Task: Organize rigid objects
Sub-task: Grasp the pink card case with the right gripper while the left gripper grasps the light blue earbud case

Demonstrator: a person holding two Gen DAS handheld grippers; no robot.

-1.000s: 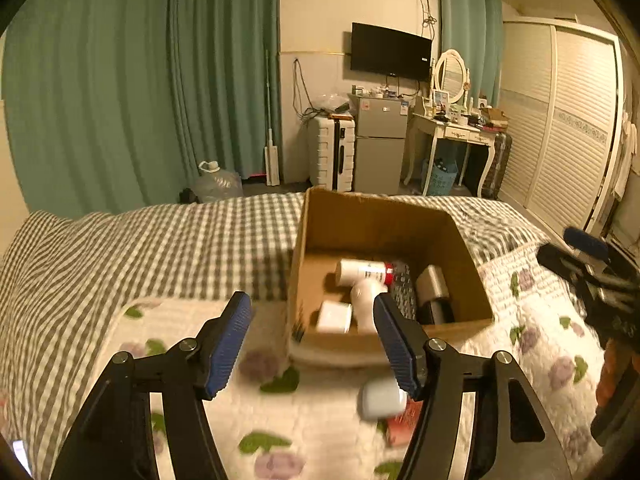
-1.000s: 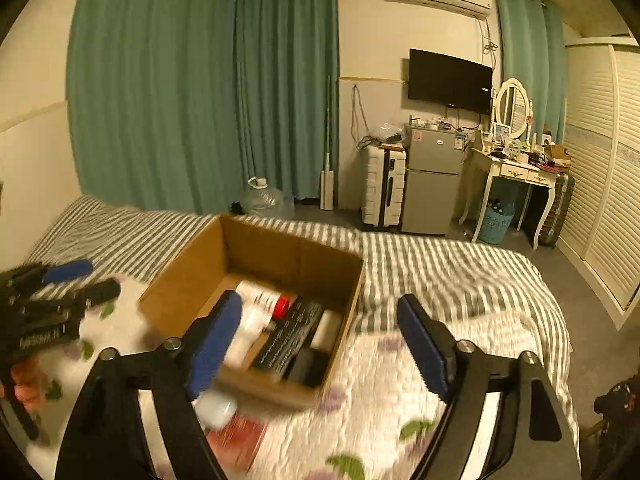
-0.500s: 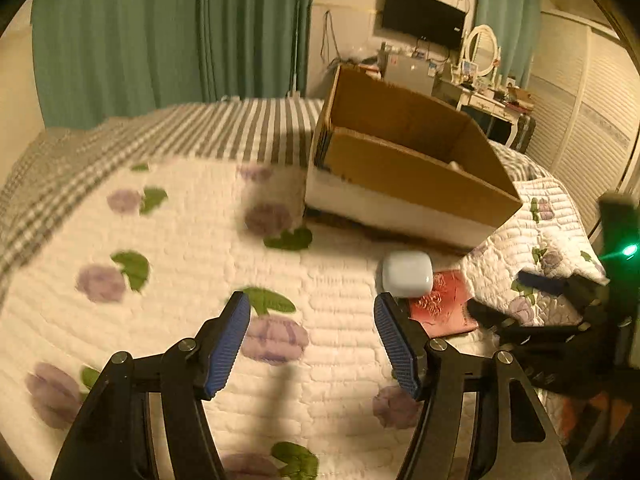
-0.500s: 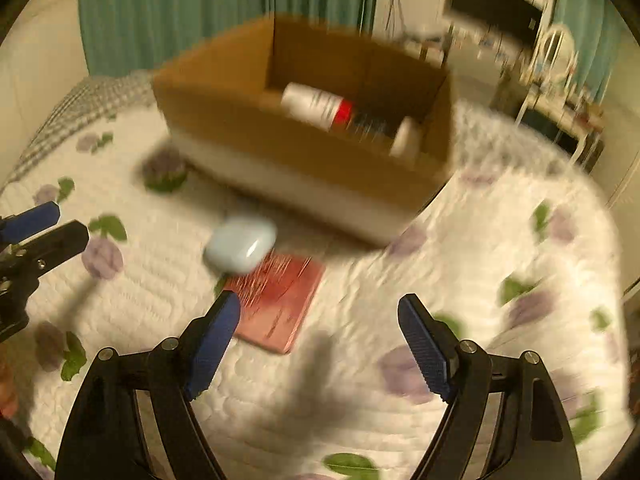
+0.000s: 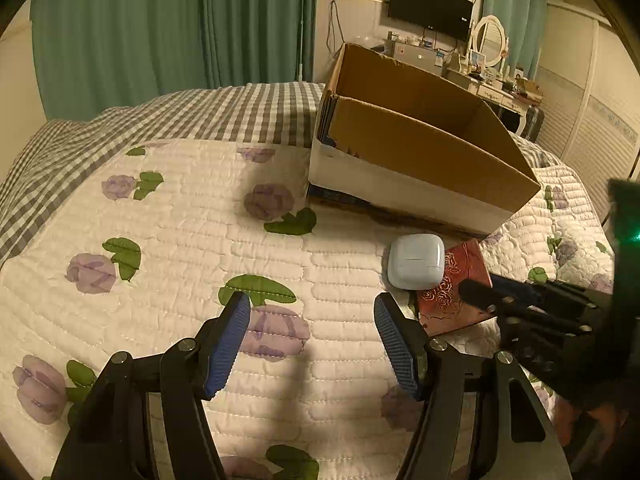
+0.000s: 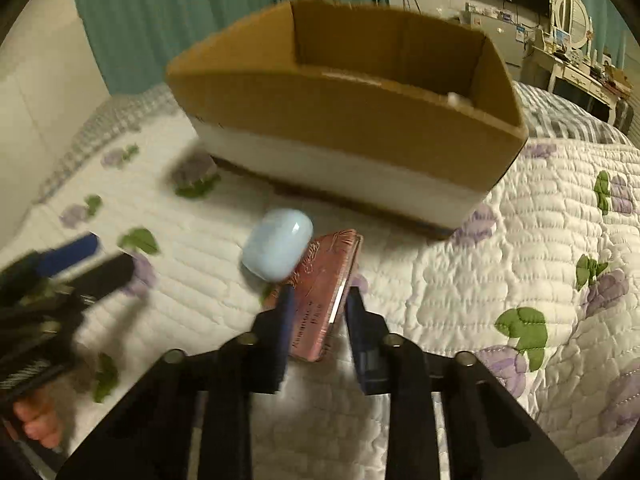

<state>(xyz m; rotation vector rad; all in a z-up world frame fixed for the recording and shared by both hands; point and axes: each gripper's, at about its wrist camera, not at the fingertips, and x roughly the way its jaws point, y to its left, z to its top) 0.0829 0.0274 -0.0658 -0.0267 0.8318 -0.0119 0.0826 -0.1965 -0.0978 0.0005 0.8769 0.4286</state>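
Note:
A red patterned box (image 6: 326, 288) lies on the quilt in front of the cardboard box (image 6: 352, 120). My right gripper (image 6: 318, 308) has its jaws around the red box's near end and looks shut on it, one edge tilted up. A pale blue earbud case (image 6: 278, 244) rests against the red box's far left corner. In the left wrist view the earbud case (image 5: 416, 262) and red box (image 5: 452, 288) lie right of my left gripper (image 5: 312, 332), which is open and empty above the quilt. The right gripper (image 5: 492, 292) shows there at the red box.
The cardboard box (image 5: 420, 152) stands on the bed behind the objects; its contents are hidden by its near wall. The floral quilt (image 5: 180, 240) spreads to the left. A dresser with a mirror (image 5: 490, 40) and green curtains stand beyond the bed.
Both grippers dropped low over the quilt. My right gripper moved forward and closed its jaws from wide open onto the red box. The left gripper stayed open.

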